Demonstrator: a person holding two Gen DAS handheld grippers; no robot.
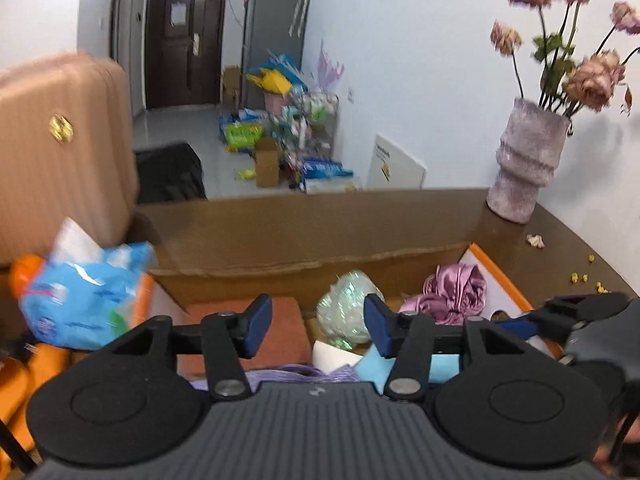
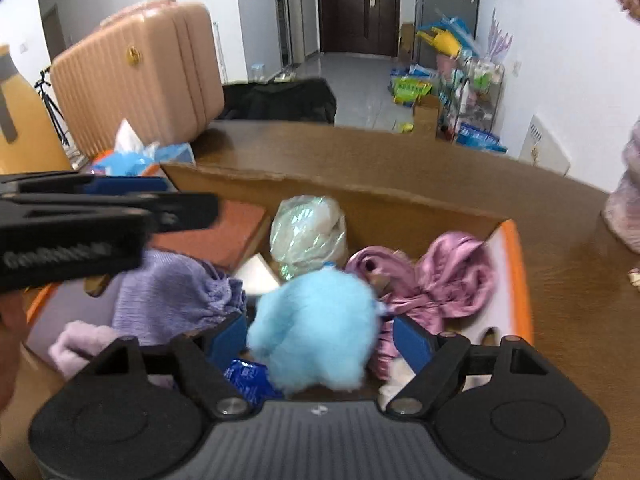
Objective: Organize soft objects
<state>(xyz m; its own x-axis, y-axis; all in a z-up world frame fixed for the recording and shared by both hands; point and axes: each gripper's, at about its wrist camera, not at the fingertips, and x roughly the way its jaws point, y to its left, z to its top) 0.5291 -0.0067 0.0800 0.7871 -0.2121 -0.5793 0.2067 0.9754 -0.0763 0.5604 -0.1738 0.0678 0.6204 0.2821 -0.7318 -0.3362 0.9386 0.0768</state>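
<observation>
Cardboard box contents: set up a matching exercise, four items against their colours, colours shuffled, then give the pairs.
Items:
1. fluffy ball
2. satin cloth
3. ribbed knit
4. flat pad

Colours:
A. purple-lavender
B. rust-orange
C. light blue
D. pink-mauve

All lie inside the cardboard box.

Pairs: 1-C, 2-D, 3-A, 4-B

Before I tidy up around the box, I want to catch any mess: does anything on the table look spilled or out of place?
Yes. Small yellow crumbs and a pale crumpled scrap lie scattered on the brown table right of the cardboard box, near the vase. They look like dropped petals from the wilted flowers.
</observation>
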